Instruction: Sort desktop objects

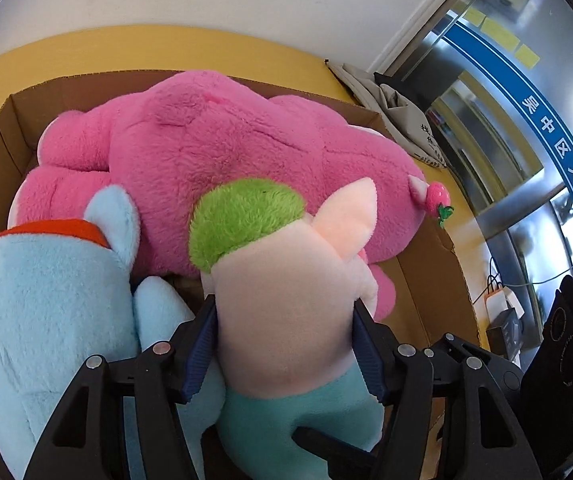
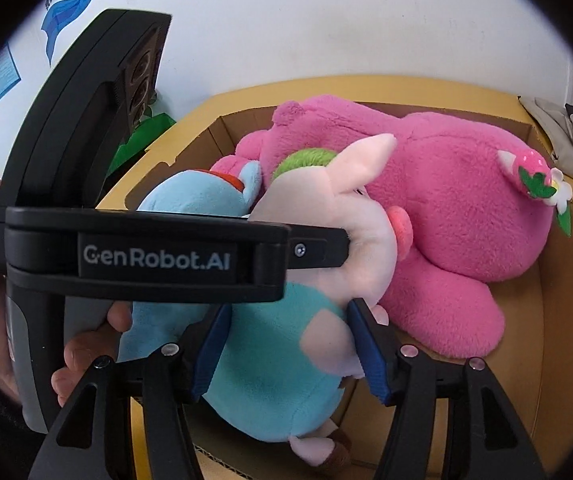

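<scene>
Nearest in the left wrist view, the left gripper point(image 1: 286, 344) has its blue pads point(image 1: 200, 354) pressed against both sides of the pale pink head of a pig toy point(image 1: 286, 300), gripping it about half open. The pig toy has a green tuft, a peach ear and a teal body.

In the right wrist view the right gripper point(image 2: 288, 354) clasps the teal body of the same pig toy point(image 2: 270, 360), its pads point(image 2: 370, 354) touching the cloth on each side, also roughly half open. The left gripper point(image 2: 314, 254) crosses this view from the left, held by the person's hand point(image 2: 86, 344), and its tip meets the pig's head.

The pig toy hangs over the near part of an open cardboard box point(image 1: 426, 276), between a light blue plush toy point(image 1: 42, 304) with a red collar on its left and a large pink plush bear point(image 1: 222, 160) behind it. The bear lies across the box and fills most of it; a strawberry ornament point(image 2: 536, 174) sits by its ear.

The box stands on a yellow table point(image 1: 126, 48). Beyond it are a grey cloth bag point(image 1: 398, 108), a white wall and a glass door with a blue band.
</scene>
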`<state>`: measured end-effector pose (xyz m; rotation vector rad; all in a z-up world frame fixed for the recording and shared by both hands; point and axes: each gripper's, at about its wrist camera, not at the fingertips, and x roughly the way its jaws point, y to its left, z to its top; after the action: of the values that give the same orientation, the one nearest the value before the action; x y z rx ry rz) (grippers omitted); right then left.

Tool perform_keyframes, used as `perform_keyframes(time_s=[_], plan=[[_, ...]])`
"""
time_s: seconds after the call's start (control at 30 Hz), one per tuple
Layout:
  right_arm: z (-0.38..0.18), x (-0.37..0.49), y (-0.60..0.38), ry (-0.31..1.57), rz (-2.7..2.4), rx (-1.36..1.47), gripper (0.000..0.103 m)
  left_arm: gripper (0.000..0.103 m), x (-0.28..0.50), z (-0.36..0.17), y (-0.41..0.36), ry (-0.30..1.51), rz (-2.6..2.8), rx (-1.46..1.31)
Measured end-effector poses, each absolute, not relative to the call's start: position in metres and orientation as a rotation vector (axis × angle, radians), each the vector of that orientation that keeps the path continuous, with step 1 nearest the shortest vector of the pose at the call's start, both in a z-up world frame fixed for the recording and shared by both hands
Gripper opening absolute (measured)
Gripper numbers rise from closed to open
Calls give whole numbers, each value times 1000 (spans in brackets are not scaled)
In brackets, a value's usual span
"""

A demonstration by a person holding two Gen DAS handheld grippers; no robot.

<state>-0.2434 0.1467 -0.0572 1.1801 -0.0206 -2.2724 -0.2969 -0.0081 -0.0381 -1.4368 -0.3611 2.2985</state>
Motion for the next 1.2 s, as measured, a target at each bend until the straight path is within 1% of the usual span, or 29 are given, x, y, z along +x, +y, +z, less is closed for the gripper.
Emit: perform_keyframes(time_s=[0.07,0.13,0.17,0.2,0.27,0.33,0.37,0.4,0.43,0.47,0.63,0.7,0.8,0.9,1.0,1.2], plan=[[-56,-239,148,-44,-2280,1180,61,71,-295,-38,-8,-346,2300,-1438],[-53,-232,150,-72,-2295,1170,66,76,-290,-31,-5,-327,2322,-1429],[-52,-231,152,-89,-2305,1159,78,78,-286,-27,-5,-330,2335,-1421],[-50,-231,155,-102,-2318,1141,85,80,-282,-24,-6,-333,2348,-1412],[-42,-222,159,-102,-2350,1094,85,80,-269,-12,-7,-327,2389,-1391],[-35,-208,161,-81,-2392,1043,89,80,-253,2,-9,-292,2436,-1356],[-33,-202,163,-79,-2411,1028,102,83,-240,10,-12,-273,2473,-1326],[-30,-196,164,-77,-2432,1013,103,87,-228,19,-14,-254,2509,-1294],[-28,-189,166,-76,-2457,1001,103,96,-218,24,-20,-246,2537,-1275],[-27,-184,167,-75,-2480,993,103,103,-205,28,-25,-236,2571,-1256],[-25,-175,172,-88,-2559,1007,103,103,-164,25,-38,-110,2677,-1295],[-25,-172,175,-91,-2591,1006,103,103,-154,20,-47,-158,2683,-1310],[-28,-171,178,-47,-2629,1020,103,103,-140,15,-57,-208,2692,-1326],[-30,-168,181,-1,-2675,1028,103,103,-127,14,-58,-201,2718,-1322],[-29,-164,186,19,-2700,1035,103,103,-121,13,-66,-236,2719,-1323],[-24,-157,190,43,-2723,1027,103,103,-115,12,-66,-207,2734,-1326]])
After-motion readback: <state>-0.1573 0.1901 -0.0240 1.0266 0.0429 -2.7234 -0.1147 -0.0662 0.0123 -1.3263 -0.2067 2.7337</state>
